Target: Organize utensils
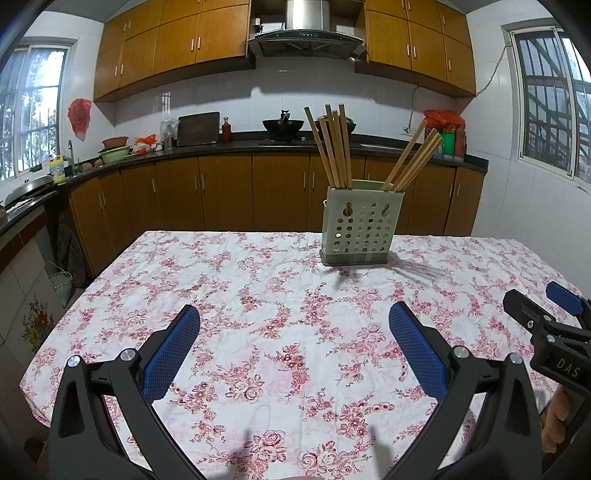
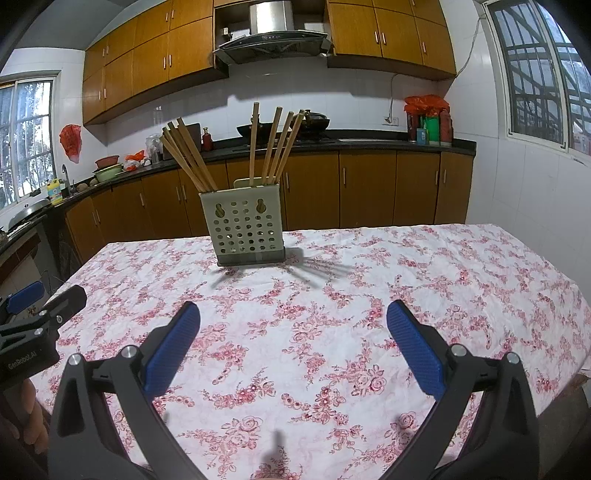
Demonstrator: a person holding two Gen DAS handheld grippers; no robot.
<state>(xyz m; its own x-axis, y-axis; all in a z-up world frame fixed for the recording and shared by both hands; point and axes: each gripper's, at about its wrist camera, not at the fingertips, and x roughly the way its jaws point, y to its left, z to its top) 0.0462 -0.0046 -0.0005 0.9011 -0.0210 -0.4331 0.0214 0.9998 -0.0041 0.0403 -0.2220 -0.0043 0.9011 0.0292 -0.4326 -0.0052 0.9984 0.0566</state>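
Our left gripper (image 1: 294, 314) and right gripper (image 2: 293, 310) hover spread wide and empty above the floral tablecloth (image 1: 229, 295); the chopsticks (image 1: 334, 147) stand in the perforated holder (image 1: 360, 229) near the table's far edge.

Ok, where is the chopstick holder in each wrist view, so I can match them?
Left wrist: chopstick holder stands right of centre, at the table's far edge.
Right wrist: chopstick holder stands left of centre, at the far edge.
Shared landmark: the range hood on the back wall, top centre in both.
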